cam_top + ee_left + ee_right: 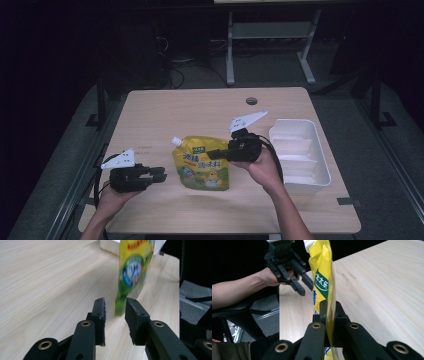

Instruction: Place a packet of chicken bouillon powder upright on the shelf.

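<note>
On the wooden table there is 1 yellow pouch with a white cap at its top corner, and 1 white tray (it has ridges inside) near the right side. There are 2 grippers, 1 in each hand.

The right gripper comes in from the right of the pouch, and its jaws are squeezed tight on the pouch's right edge. In the right gripper view the 2 black jaws pinch the thin yellow edge between them, and the pouch stands up tall.

The left gripper is near the front left of the table, just beside the pouch but not touching it. Its jaws are apart with nothing in them. In the left gripper view the pouch looks blurry and sits just past the gap between the jaws.

The left hand holds its gripper low by the table's front edge.
</note>
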Tool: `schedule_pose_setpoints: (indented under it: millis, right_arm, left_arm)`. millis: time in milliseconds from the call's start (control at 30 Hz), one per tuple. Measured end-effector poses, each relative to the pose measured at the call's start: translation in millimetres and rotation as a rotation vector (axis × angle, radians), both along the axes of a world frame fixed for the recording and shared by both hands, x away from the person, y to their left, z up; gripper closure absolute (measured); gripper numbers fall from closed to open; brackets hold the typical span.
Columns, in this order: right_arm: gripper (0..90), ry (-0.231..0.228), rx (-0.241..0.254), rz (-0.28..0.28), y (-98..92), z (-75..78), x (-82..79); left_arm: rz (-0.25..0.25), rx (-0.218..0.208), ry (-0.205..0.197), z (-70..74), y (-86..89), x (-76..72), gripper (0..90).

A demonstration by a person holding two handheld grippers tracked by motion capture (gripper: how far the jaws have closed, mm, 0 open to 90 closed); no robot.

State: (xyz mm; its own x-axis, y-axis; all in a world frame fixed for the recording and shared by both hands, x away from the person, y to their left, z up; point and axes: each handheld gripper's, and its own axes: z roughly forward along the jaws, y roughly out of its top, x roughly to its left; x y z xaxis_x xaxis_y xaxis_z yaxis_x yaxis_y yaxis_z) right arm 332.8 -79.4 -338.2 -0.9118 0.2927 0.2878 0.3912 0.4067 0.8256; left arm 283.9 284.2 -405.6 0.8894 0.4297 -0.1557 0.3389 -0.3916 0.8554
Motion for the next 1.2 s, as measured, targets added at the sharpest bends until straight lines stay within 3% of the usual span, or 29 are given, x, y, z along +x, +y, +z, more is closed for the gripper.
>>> schedule_pose_setpoints:
  millis: [567, 1200]
  right_arm:
    - [89.2, -0.054, -0.006, -0.097, -53.7, 30.5, 10.9]
    - [89.2, -0.091, -0.007, -0.169, -104.2, 61.2, 22.1]
  left_arm:
    - [0.026, 0.091, -0.007, -9.7, -8.3, -0.5, 55.8]
    - [0.045, 0.112, 0.008, -18.4, -10.6, 2.9, 45.7]
